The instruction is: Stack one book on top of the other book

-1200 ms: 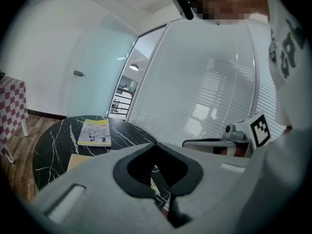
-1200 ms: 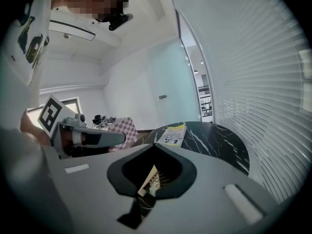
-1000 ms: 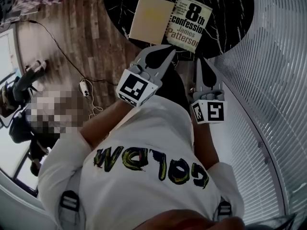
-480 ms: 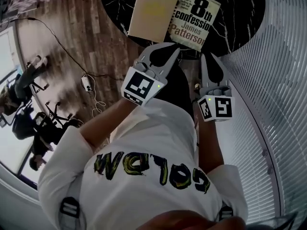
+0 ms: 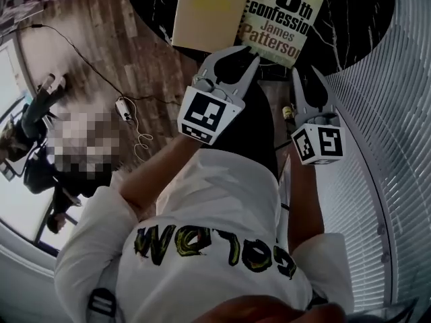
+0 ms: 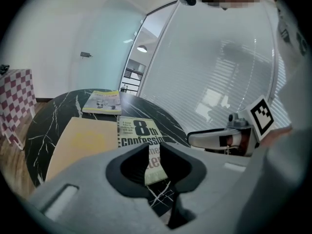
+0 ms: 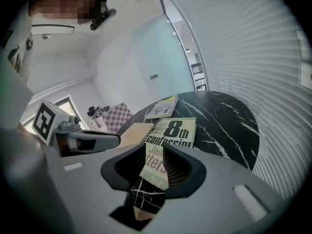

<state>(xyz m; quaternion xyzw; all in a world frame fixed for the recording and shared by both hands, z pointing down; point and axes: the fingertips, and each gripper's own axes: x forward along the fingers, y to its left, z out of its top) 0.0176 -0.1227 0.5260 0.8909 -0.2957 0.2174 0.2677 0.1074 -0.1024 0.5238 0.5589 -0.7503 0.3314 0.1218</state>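
Note:
Two books lie side by side on the round black marble table [image 5: 350,19]: a plain tan book [image 5: 209,9] on the left and the "8th confession" paperback [image 5: 286,19] on the right. My left gripper [image 5: 229,54] hangs just short of the table's near edge, below the seam between the books. Its jaws are opening, a narrow gap between them and nothing inside. My right gripper [image 5: 305,76] sits below the paperback's near right corner, jaws opening wider and also empty. In the left gripper view, the paperback [image 6: 139,130] and tan book [image 6: 83,140] lie ahead of the left gripper [image 6: 155,155].
A third book [image 6: 102,101] lies at the table's far side. A red-checkered box [image 7: 114,116] stands beyond the table. A cable and plug block [image 5: 124,106] trail over the wood floor at left. A curved blind-covered glass wall [image 5: 397,147] runs close on the right.
Both grippers have come down and closer to the table's near edge, and the books now sit higher in the head view. Both pairs of jaws have parted, the right more.

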